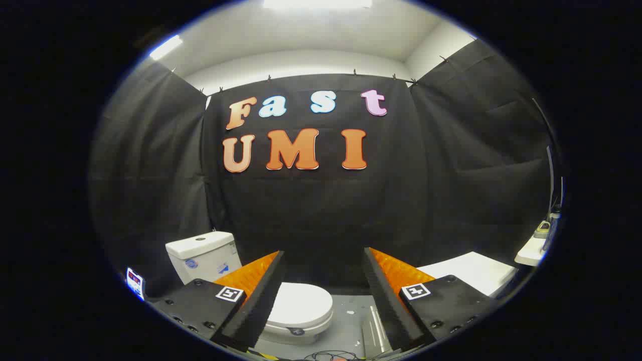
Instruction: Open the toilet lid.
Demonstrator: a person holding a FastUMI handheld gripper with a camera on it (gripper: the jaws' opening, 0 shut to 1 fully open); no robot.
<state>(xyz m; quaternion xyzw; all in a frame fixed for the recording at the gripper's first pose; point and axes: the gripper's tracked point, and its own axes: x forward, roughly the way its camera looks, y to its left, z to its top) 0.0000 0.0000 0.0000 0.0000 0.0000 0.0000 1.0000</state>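
A white toilet stands on the grey floor below and ahead of my fingers. Its lid [303,304] lies shut and flat over the bowl, partly hidden behind my left finger [261,293]. Behind it, against the black cloth wall, rises the white tank [203,255]. My gripper [325,260] is open, its orange-and-black fingers spread wide with nothing between them. The lid sits well beyond and below the fingertips, closer to the left finger than to the right finger [383,296].
A white flat surface [471,273] lies beyond the right finger, and a white shelf [532,250] with small items sits further right. A small device with a screen [135,282] stands left of the tank. Cables [331,356] and metal strips [376,326] lie on the floor by the toilet.
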